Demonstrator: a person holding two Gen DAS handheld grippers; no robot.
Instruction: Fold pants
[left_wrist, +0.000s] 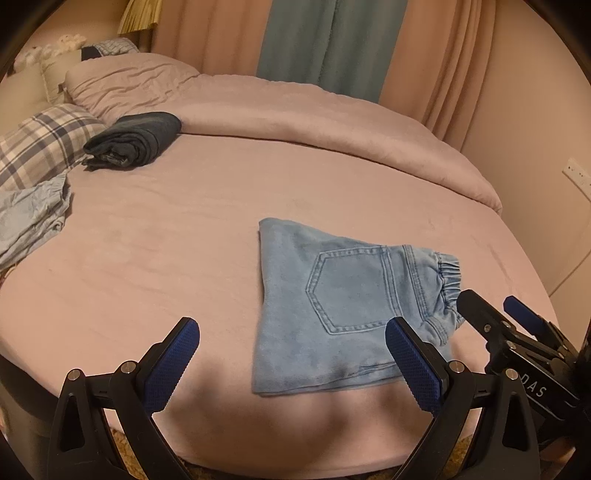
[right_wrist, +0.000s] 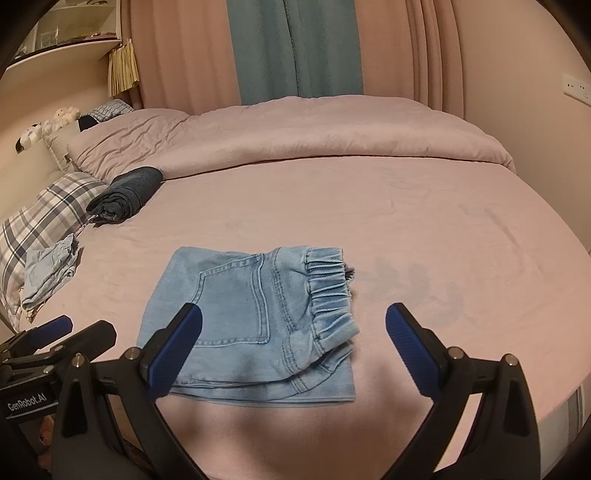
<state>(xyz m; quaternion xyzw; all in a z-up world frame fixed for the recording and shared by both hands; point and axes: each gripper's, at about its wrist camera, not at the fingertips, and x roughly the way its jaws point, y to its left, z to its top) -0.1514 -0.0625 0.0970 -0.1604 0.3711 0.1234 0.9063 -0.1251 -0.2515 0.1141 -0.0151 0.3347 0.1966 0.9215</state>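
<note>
Light-blue denim pants (left_wrist: 343, 310) lie folded into a compact rectangle on the pink bed sheet (left_wrist: 166, 240), back pocket up and elastic waistband to the right. In the right wrist view the pants (right_wrist: 255, 317) sit just ahead of me. My left gripper (left_wrist: 291, 328) is open above the pants' near left part, holding nothing. My right gripper (right_wrist: 294, 314) is also open, straddling the waistband side without gripping it. Each gripper shows at the edge of the other's view: the right gripper (left_wrist: 491, 299), the left gripper (right_wrist: 86, 325).
A dark folded garment (left_wrist: 136, 138) rests near a plaid pillow (left_wrist: 44, 140) at the far left. A crumpled pale-blue garment (left_wrist: 29, 218) lies at the left edge. A pink duvet (left_wrist: 314, 122) is bunched along the back, with curtains (left_wrist: 332, 40) behind.
</note>
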